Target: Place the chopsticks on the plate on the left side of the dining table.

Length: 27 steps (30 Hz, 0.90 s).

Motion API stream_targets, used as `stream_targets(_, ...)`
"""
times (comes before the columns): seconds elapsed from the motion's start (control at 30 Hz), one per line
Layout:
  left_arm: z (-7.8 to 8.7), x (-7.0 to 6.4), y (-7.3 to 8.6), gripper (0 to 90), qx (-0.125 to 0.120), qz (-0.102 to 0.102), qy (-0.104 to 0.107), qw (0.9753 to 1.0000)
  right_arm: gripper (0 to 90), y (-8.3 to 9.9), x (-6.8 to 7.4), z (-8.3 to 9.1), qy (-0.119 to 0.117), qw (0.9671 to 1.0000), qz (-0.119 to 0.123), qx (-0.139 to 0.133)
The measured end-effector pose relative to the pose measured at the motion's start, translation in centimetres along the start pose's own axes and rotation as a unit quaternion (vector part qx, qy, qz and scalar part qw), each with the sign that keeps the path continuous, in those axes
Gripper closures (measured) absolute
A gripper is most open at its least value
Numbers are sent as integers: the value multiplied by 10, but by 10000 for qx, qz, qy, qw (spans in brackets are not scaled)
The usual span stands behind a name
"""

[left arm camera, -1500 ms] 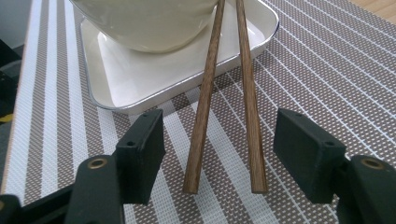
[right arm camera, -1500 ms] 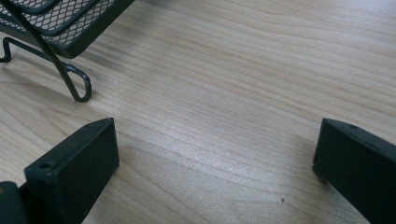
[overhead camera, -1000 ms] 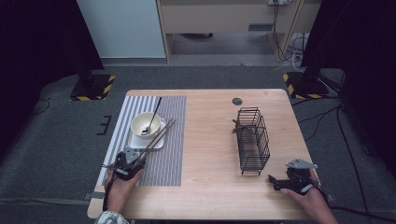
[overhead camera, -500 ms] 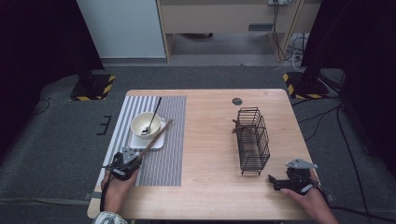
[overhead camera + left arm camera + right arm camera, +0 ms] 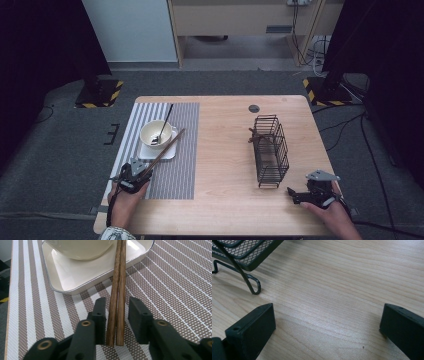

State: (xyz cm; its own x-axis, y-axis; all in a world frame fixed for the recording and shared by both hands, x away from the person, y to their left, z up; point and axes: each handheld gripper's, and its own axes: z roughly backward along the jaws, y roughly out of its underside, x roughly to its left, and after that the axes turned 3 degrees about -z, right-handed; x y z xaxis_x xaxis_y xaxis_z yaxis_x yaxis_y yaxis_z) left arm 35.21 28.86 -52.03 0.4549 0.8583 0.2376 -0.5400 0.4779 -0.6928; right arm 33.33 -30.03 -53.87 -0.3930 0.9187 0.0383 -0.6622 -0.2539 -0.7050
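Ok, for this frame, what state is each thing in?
Left gripper: jaws round the chopsticks, a gap still showing on one side.
Chopsticks: paired, far ends propped on the saucer.
Bowl: upright on the saucer, spoon inside.
Wire basket: standing on the table.
Right gripper: open, holding nothing.

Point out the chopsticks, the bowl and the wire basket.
chopsticks (image 5: 117,302): left gripper view, mid-shaft of the pair, between the jaws.
bowl (image 5: 152,131): high view, left inner wall.
wire basket (image 5: 272,150): high view, top mesh of the black cage.
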Motion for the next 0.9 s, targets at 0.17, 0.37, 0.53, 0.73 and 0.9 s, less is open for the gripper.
stream_targets(0.17,2,4,1,720,-2,77,-25,10000,2,0,0,0,0,10000,0,1)
stream_targets(0.37,2,5,1,714,8,30,-70,10000,2,0,0,0,0,10000,-1,1)
stream_targets(0.53,1,4,1,628,12,60,-91,9999,2,0,0,0,1,10000,1,1)
stream_targets(0.73,0,5,1,696,49,22,-87,9999,2,0,0,0,1,10000,0,-1)
stream_targets(0.9,0,8,1,699,51,5,-159,9999,2,0,0,0,1,10000,1,0)
